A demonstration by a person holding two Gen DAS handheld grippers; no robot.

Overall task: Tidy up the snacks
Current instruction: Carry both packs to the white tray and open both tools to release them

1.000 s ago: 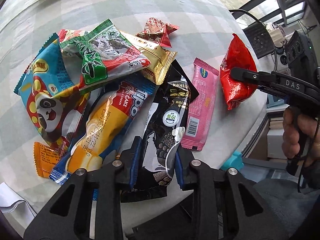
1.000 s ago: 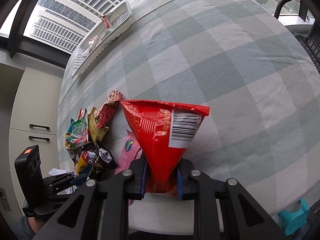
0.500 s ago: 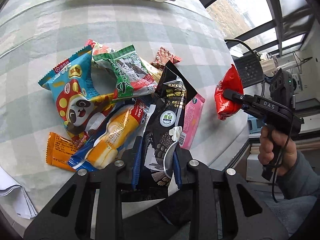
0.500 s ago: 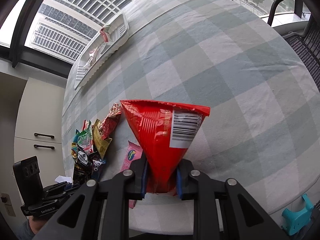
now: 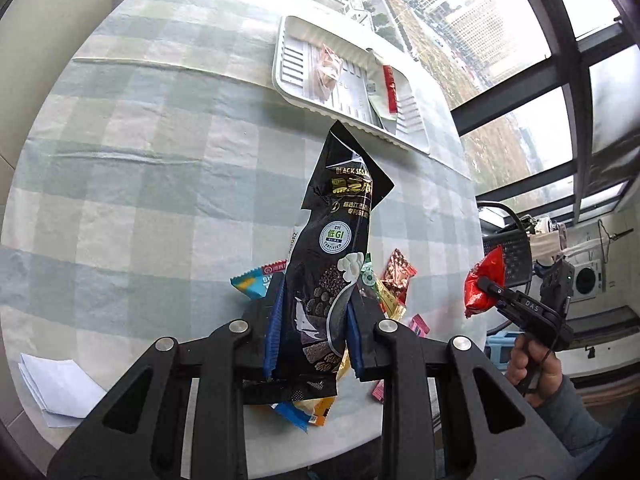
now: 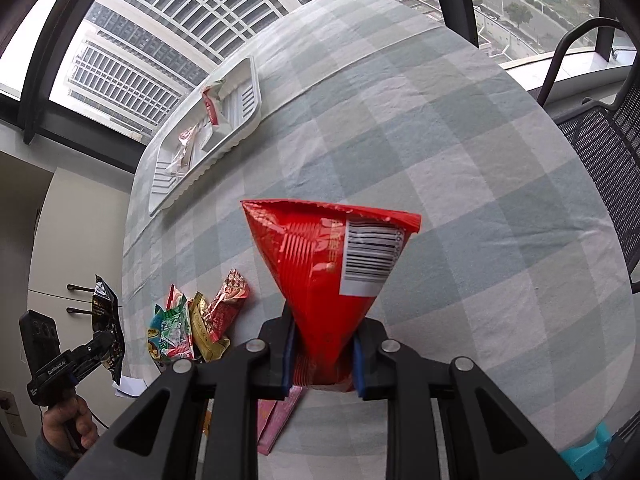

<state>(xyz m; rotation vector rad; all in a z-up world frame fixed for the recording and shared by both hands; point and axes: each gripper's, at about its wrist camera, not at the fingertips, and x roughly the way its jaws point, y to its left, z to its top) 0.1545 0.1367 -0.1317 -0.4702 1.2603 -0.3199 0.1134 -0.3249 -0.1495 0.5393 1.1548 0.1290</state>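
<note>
Snacks in crinkly foil and plastic wrappers [image 6: 192, 330] lie heaped near the front edge of the round table under its pale green-and-white checked cloth [image 5: 160, 184], and a few small packets already rest in the white ribbed plastic tray [image 5: 288, 76] at the far side. The left gripper [image 5: 314, 334] pinches the lower end of a tall black glossy sesame-snack pouch [image 5: 340, 232], held clear above the heap. The right gripper [image 6: 322, 354] clamps the narrow end of a red foil bag with a white barcode label [image 6: 316, 256], raised over the cloth.
</note>
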